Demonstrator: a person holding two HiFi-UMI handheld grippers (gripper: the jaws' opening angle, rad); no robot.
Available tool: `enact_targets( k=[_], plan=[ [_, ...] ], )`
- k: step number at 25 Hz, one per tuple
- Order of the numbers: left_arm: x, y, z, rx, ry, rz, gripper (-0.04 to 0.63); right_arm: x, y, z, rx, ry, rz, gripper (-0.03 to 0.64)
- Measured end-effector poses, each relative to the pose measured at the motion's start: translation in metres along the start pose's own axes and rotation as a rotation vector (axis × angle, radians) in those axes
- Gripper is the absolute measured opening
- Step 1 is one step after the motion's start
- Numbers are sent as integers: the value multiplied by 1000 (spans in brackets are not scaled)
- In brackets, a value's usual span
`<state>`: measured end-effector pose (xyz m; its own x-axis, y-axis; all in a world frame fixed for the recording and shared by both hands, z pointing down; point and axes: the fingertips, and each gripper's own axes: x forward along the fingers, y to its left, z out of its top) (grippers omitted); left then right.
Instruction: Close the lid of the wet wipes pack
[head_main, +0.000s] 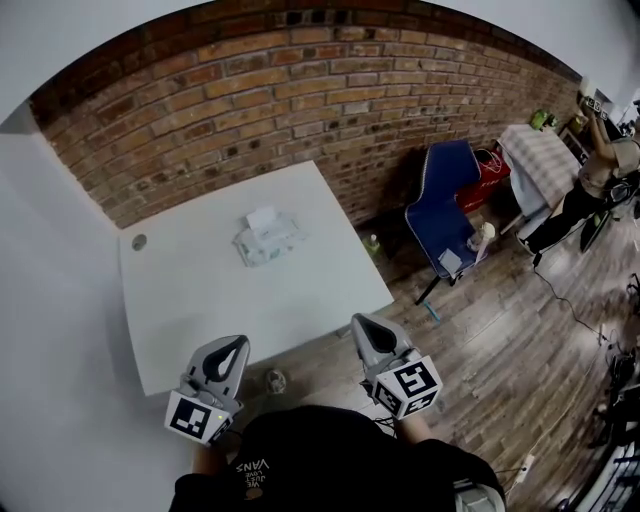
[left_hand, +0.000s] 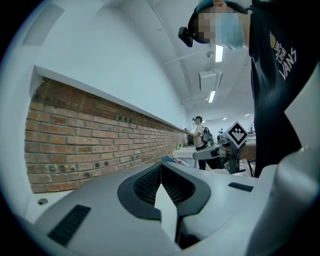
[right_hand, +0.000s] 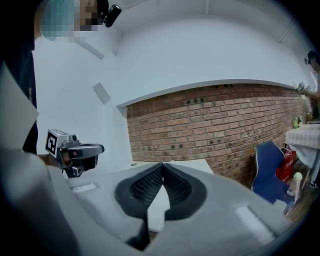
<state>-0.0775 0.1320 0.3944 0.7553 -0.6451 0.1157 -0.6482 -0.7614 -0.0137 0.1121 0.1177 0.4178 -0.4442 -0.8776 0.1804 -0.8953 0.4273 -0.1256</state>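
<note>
Tongs come first: my left tongs (head_main: 237, 345) and my right tongs (head_main: 360, 322) both have their jaws brought together at the tips, and each gripper view shows only bare table through the small gap behind the tips, so neither holds anything. I carry them low and close to my body, side by side and level, at the near edge of the table (head_main: 190, 300). That reads to me as a ready pose, with nothing yet reached for. Jaws together suit the job as I judge it, since a lid needs a push from a blunt tip, not a pinch. Beyond them lies a wide stretch of white tabletop, and the wet wipes pack (head_main: 268, 240) sits well apart from both tongs, towards the far side and roughly in line between them. It lies flat, and a white flap that I take for the lid (head_main: 263, 217) shows at its far end, apparently folded back and open, though it is too small to be sure. If so, the task has not started, and either tongs must travel forward over the table to press that flap down while the pack is kept from sliding. Behind the table runs a brick wall (head_main: 300, 90).
</note>
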Motion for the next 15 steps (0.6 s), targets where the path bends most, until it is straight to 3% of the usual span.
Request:
enact_targets(
  k=[11, 15],
  plan=[
    [26, 97, 1, 18, 12, -83, 12, 82, 8, 15, 21, -21, -85, -3],
    [33, 128, 8, 89, -56, -129, 12, 105, 10, 21, 23, -26, -110, -3]
  ],
)
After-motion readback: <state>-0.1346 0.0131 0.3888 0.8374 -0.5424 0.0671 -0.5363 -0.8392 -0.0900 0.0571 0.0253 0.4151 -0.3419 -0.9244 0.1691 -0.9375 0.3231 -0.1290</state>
